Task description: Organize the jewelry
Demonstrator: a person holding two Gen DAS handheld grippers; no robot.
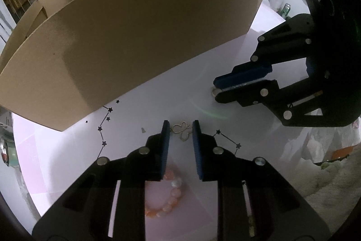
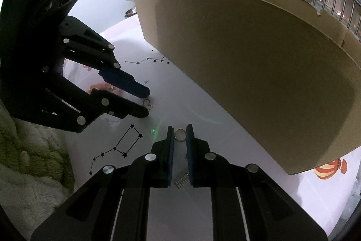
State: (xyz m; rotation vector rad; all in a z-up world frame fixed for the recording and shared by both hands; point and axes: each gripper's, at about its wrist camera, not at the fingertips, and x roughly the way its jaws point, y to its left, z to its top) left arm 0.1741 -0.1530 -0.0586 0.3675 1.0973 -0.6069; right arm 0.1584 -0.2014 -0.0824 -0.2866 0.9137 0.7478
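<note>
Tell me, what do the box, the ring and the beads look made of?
Box: plain brown cardboard, matt, with a torn top edge. Ring: probably metal, thin and gold-coloured. Beads: glossy pink-orange, perhaps stone or glass; unclear.

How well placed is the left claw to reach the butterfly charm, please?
Probably well: the left claw already straddles the butterfly charm on the table, nothing lying between.

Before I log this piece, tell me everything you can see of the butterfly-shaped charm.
The butterfly charm is a thin, pale metal wire outline of looped wings, open in the middle. It lies flat on the white tabletop, between the tips of the left tongs. Whether the pads press it is unclear.
</note>
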